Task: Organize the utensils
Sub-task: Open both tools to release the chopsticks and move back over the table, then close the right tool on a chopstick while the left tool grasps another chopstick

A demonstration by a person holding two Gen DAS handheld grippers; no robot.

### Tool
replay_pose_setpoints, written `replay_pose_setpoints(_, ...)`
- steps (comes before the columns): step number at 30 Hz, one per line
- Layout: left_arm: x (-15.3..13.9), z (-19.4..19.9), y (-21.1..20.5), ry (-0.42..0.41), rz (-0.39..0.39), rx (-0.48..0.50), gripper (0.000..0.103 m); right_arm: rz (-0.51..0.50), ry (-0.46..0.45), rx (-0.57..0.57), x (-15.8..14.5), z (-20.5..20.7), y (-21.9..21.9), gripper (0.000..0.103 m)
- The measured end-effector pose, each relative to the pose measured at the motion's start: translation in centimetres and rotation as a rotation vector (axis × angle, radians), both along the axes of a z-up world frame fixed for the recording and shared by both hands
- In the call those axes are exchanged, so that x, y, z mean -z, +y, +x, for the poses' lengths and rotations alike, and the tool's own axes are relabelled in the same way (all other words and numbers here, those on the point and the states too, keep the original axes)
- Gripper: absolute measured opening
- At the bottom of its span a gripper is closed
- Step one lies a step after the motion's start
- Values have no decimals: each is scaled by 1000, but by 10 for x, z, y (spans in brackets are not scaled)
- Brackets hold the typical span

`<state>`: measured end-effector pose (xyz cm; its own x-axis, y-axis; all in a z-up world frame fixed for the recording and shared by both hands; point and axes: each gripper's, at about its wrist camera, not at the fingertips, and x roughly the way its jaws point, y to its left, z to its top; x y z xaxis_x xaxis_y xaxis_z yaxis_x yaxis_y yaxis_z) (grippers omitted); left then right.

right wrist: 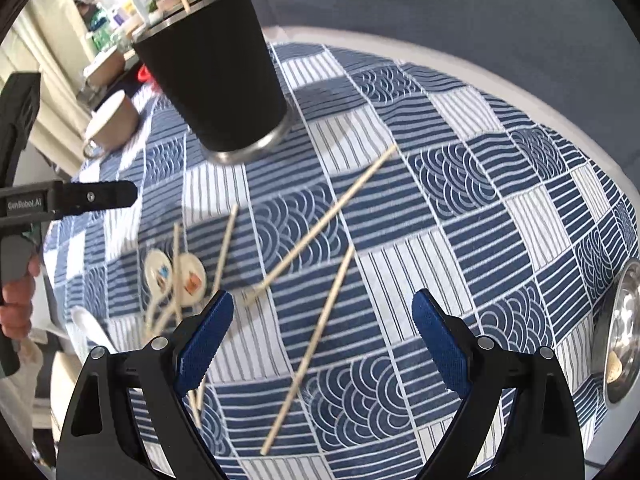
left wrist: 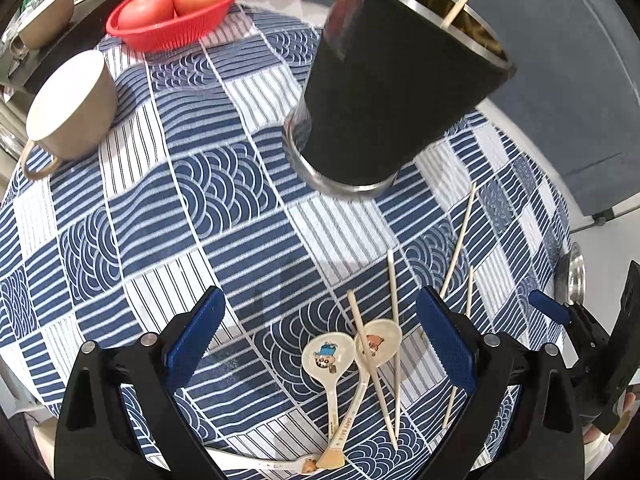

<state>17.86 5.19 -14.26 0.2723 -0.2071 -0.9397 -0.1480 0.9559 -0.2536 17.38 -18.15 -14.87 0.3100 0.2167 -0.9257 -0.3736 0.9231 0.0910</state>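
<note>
A black utensil holder (left wrist: 396,92) with a steel rim stands on the blue patterned tablecloth, with two chopsticks (left wrist: 460,4) standing in it; it also shows in the right wrist view (right wrist: 216,76). Two ceramic spoons with cartoon prints (left wrist: 326,360) lie crossed with loose chopsticks (left wrist: 394,328) between my left gripper's fingers. My left gripper (left wrist: 320,344) is open and empty above them. My right gripper (right wrist: 322,340) is open and empty over two loose chopsticks (right wrist: 316,344). The spoons (right wrist: 188,278) lie to its left. The left gripper (right wrist: 92,198) shows at the left edge.
A beige cup (left wrist: 68,108) and a red basket with two apples (left wrist: 176,8) sit at the far left of the table. A steel bowl (right wrist: 622,332) sits at the right edge. A white spoon (left wrist: 272,464) lies near the front edge.
</note>
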Motion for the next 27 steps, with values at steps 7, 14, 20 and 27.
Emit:
replay_pose_setpoints(7, 15, -2, -16, 32, 10, 31, 94, -30, 40, -28, 21, -6, 0, 86)
replay_pose_setpoints(14, 30, -2, -29, 61, -21, 47, 89, -71, 64, -57, 38, -13, 3, 86)
replay_pose_setpoints(20, 38, -3, -35, 77, -26, 59, 84, -104, 79, -62, 49, -19, 6, 86)
replay_pose_setpoints(27, 45, 0, -43, 106, -18, 64, 76, -183, 98, -59, 61, -22, 15, 86)
